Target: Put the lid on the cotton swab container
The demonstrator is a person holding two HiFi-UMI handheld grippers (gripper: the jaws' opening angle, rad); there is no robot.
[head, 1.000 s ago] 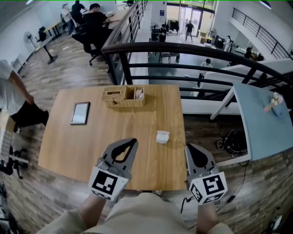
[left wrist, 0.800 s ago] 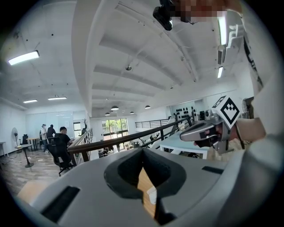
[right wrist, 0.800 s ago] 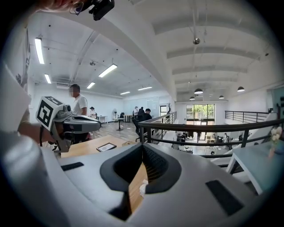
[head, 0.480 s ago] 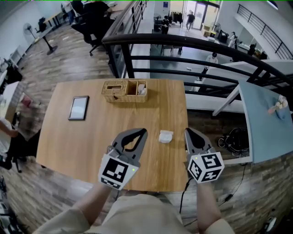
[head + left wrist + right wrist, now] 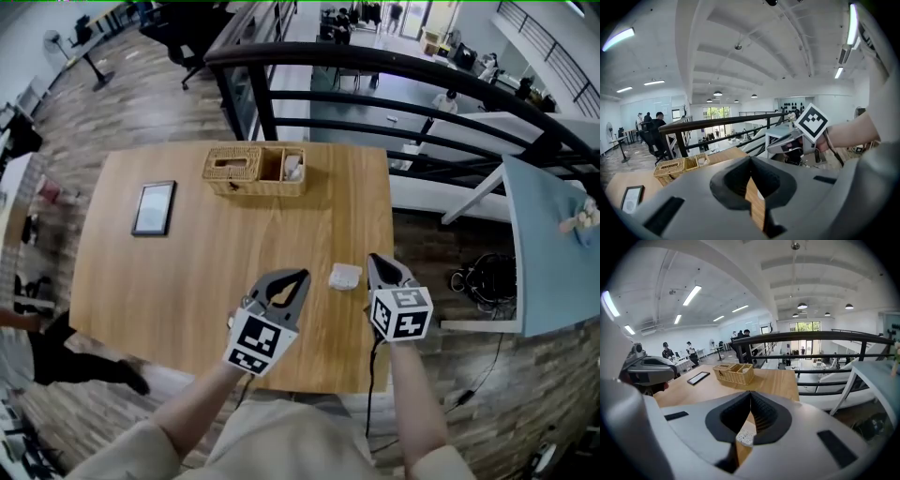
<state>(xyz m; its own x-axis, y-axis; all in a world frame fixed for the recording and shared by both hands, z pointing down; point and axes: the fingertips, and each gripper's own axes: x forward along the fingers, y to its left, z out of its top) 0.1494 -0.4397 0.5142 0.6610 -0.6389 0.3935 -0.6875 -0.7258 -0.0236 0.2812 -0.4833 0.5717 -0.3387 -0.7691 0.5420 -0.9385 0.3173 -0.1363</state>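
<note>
Head view, left to right. A flat dark-framed tablet [image 5: 154, 207] lies on the left part of the light wooden table [image 5: 216, 253]. A woven wicker basket with compartments [image 5: 255, 169] stands at the far edge. The left gripper [image 5: 301, 277] is held over the table's near part. In the left gripper view its jaws are clenched tip to tip, with nothing between them. The small white cotton swab container [image 5: 345, 277] stands on the table between the two grippers, near the right edge and apart from both; whether its lid is on cannot be told. The right gripper [image 5: 372, 258] is just beside the container, its jaws likewise pressed together and empty.
</note>
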